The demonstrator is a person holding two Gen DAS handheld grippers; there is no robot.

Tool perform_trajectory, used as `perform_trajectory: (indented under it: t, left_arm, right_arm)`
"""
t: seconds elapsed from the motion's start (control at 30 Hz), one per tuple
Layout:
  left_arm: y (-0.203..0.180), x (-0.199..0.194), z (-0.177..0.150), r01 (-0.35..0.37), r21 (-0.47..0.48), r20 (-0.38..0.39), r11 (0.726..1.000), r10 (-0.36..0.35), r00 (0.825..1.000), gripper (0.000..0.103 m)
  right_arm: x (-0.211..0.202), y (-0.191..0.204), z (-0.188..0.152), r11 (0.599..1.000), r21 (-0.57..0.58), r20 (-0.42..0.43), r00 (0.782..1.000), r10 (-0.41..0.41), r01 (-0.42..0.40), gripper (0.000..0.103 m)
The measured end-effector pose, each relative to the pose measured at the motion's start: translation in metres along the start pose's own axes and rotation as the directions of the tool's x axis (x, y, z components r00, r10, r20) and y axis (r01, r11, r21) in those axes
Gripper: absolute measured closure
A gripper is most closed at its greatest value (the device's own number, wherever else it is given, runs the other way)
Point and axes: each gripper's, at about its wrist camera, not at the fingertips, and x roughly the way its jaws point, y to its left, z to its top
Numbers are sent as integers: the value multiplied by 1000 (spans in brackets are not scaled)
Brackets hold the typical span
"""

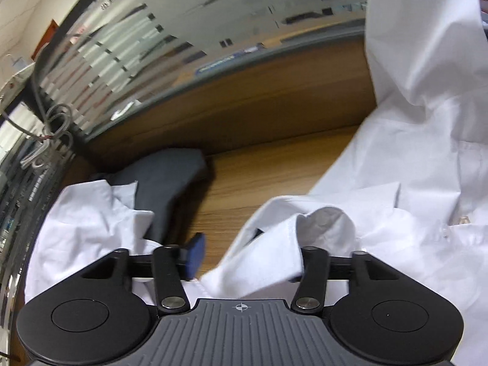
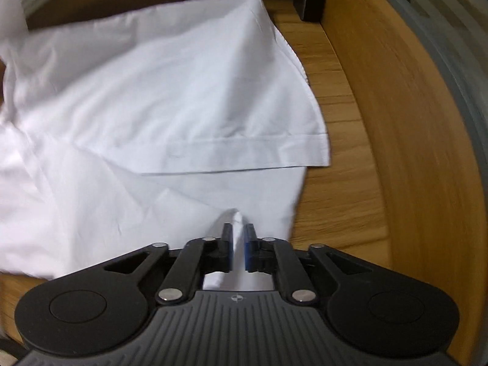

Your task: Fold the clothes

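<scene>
A white shirt [image 1: 411, 158] hangs from the upper right and spreads over the wooden table [image 1: 262, 177]. My left gripper [image 1: 247, 259] is open, jaws wide apart. Its left blue pad [image 1: 195, 253] shows, while a fold of the shirt covers the right finger. In the right wrist view the shirt [image 2: 170, 91] lies flat with a hemmed sleeve edge [image 2: 244, 152] towards me. My right gripper [image 2: 238, 233] is shut on a pinched ridge of the shirt's fabric near its right edge.
A dark grey garment [image 1: 164, 183] and another crumpled white cloth [image 1: 85, 222] lie at the table's left. A glass partition [image 1: 213, 24] with cables [image 1: 55, 125] stands behind. A small black box [image 2: 309, 3] sits at the far table edge. Bare wood [image 2: 344, 183] shows right of the shirt.
</scene>
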Motion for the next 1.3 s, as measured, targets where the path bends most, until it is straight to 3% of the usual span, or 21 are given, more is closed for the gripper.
perform_trajectory:
  t: [0.03, 0.1, 0.23, 0.37, 0.43, 0.6, 0.67, 0.8, 0.87, 1.03, 1.07, 1.1, 1.13, 1.17, 1.2, 1.3]
  left_arm:
    - [1, -2, -1, 19, -9, -12, 1000, -19, 1000, 27]
    - [7, -10, -4, 42, -30, -27, 999, -43, 999, 22]
    - [19, -39, -21, 81, -49, -41, 996, -83, 996, 18]
    - [32, -70, -43, 110, -34, -46, 993, -112, 993, 14]
    - [35, -83, -56, 126, -26, -51, 992, -127, 991, 12]
    - [37, -111, -97, 156, -34, -69, 987, -158, 985, 10]
    - [33, -120, -111, 150, -22, -63, 988, -151, 987, 10]
    - [17, -136, -133, 84, 35, -41, 996, -83, 996, 10]
    - [12, -142, -139, 87, 40, -32, 995, -86, 996, 10]
    - [0, -147, -147, 121, 39, -35, 992, -120, 992, 10]
    - [-3, -148, -148, 126, 42, -35, 991, -124, 992, 10]
    - [-7, -147, -148, 124, 51, -32, 991, -123, 992, 10]
    - [-10, -148, -149, 123, 62, -27, 990, -121, 992, 10]
    - [-13, -149, -149, 128, 72, -22, 989, -127, 992, 10]
    - [-15, -150, -150, 134, 82, -18, 988, -133, 991, 10]
    - [-23, -153, -151, 151, 112, -5, 982, -151, 988, 10]
  right_arm:
    - [-2, 1, -3, 1000, -25, 11, 1000, 11, -10, 78]
    - [-8, 5, -12, 997, -73, 35, 999, 38, -35, 78]
    - [-17, 25, -37, 975, -204, 47, 994, 99, -88, 74]
    - [-27, 50, -56, 924, -353, 51, 983, 176, -148, 68]
    - [-35, 61, -62, 901, -391, 57, 971, 231, -191, 47]
    - [-48, 95, -70, 838, -458, 55, 931, 361, -298, 24]
    - [-47, 110, -73, 818, -492, 41, 931, 362, -297, 22]
    - [-32, 127, -77, 818, -499, 0, 944, 329, -285, 19]
    - [-26, 128, -76, 832, -473, 0, 945, 328, -289, 19]
    - [-17, 141, -78, 809, -516, -29, 950, 312, -281, 19]
    - [-14, 145, -78, 805, -524, -37, 952, 305, -278, 22]
    - [-12, 147, -78, 801, -533, -41, 955, 295, -271, 36]
    - [-11, 148, -78, 803, -542, -36, 961, 273, -248, 56]
    - [-11, 146, -76, 809, -546, -22, 969, 246, -218, 70]
    - [-12, 144, -74, 816, -547, -7, 976, 218, -187, 96]
    - [-27, 134, -62, 820, -557, 38, 982, 186, -133, 100]
